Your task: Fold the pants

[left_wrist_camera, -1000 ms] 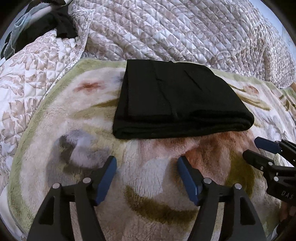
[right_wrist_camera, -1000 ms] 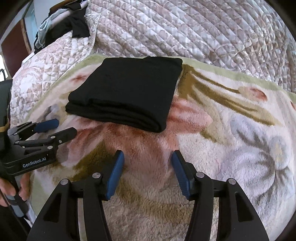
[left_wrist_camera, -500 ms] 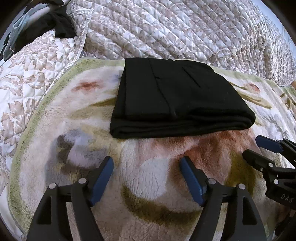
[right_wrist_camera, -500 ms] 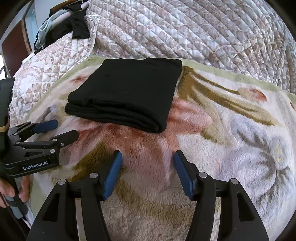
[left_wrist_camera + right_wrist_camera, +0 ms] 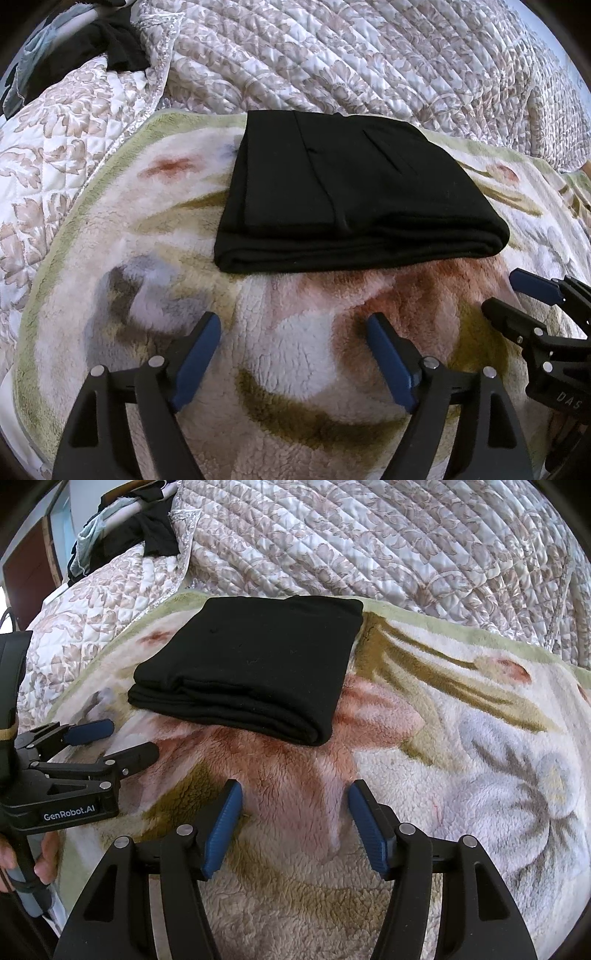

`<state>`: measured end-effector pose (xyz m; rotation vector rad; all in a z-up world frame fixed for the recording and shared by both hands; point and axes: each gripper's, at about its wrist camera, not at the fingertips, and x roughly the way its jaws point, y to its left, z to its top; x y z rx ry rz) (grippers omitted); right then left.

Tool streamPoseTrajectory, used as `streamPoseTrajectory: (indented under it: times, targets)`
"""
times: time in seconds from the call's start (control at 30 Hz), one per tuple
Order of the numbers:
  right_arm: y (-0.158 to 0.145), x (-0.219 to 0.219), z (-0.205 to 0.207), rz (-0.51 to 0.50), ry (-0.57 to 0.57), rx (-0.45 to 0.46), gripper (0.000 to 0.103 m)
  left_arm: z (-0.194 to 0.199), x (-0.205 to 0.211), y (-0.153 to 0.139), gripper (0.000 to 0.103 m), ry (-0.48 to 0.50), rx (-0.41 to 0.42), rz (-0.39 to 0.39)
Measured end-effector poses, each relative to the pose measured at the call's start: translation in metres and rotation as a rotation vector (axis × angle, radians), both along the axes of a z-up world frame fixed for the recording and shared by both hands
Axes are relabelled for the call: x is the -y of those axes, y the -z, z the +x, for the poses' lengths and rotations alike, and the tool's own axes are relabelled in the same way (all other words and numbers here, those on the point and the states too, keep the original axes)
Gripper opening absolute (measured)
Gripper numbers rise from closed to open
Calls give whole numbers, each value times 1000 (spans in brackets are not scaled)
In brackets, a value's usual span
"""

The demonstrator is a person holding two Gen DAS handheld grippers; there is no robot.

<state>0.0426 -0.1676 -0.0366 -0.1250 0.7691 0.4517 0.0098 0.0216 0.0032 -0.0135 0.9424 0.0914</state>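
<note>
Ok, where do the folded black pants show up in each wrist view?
Left wrist view: folded black pants upper centre, on the fleece blanket, beyond the open left tongs.
Right wrist view: pants upper left of centre, beyond the open right tongs.
Shared landmark: the quilted bedspread behind the pants.

Dark clothes [image 5: 92, 48] top left, cut off by edge.

1. "GenRobot.AI" in white letters stands on the side of the black plastic body of the left gripper [image 5: 122, 744], seen at nine o'clock in the right wrist view.
2. "DAS", white and cut off by the picture's edge, stands on the black plastic body of the right gripper [image 5: 517, 291], at four o'clock in the left wrist view.
</note>
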Motion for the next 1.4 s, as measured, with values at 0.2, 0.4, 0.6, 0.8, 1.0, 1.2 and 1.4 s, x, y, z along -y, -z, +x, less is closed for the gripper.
streamPoseTrajectory:
  times: [0.2, 0.4, 0.6, 0.8, 1.0, 1.2, 1.4]
  targets:
    - [1, -3, 1, -30, 6, 15, 62, 1, 1, 0, 84, -6, -7, 6]
    - [1, -2, -2, -24, 11, 26, 62, 1, 1, 0, 85, -13, -12, 2]
    - [2, 0, -2, 5, 13, 24, 63, 1, 0, 0, 85, -15, -13, -1]
    - [2, -1, -4, 12, 18, 25, 63, 1, 1, 0, 86, -20, -17, 1]
    - [2, -1, -4, 11, 20, 27, 63, 1, 1, 1, 86, -23, -18, -2]
    - [3, 2, -3, 30, 16, 18, 64, 1, 1, 1, 86, -23, -18, 0]
    - [3, 2, -3, 35, 16, 17, 64, 1, 1, 1, 86, -23, -19, -1]
